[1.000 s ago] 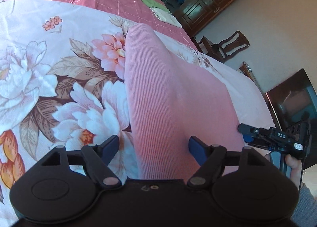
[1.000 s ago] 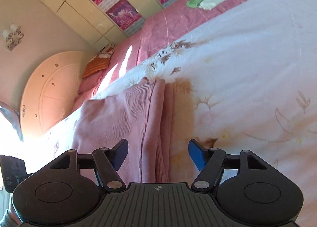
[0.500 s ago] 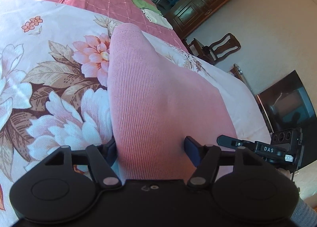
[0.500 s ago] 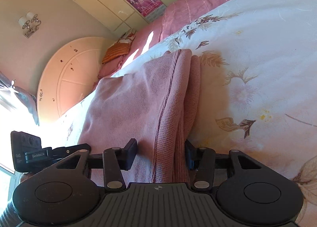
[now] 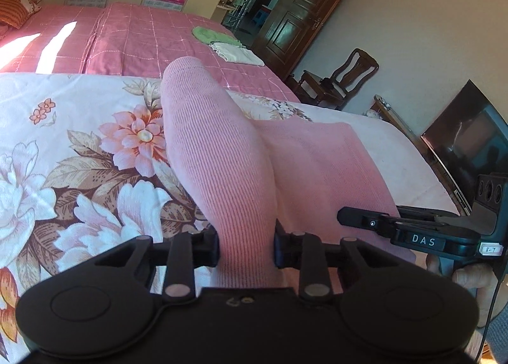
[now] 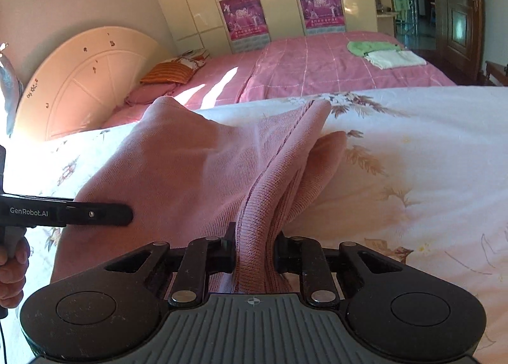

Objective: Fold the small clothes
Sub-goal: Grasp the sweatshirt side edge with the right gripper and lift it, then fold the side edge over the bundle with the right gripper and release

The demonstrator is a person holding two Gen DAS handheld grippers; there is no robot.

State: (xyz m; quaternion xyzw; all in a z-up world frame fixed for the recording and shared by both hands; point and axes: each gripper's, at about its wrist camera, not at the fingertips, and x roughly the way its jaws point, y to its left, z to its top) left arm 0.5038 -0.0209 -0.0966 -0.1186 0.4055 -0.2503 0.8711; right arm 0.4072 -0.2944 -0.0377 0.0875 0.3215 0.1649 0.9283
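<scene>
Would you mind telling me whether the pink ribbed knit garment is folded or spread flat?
Folded: the pink ribbed knit garment shows stacked layers at its right edge, pinched near the right gripper.

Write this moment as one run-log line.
left gripper: shut on pink ribbed knit garment | right gripper: shut on garment | edge lifted off floral bedsheet

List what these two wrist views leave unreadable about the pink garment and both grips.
- Left wrist view: the left gripper body covers the near hem of the pink garment.
- Right wrist view: the right gripper pinches bunched edges; the layer count is hidden in the folds.
- Both views: garment type is unclear, being folded.
- Green and white cloths: too small to identify.
</scene>
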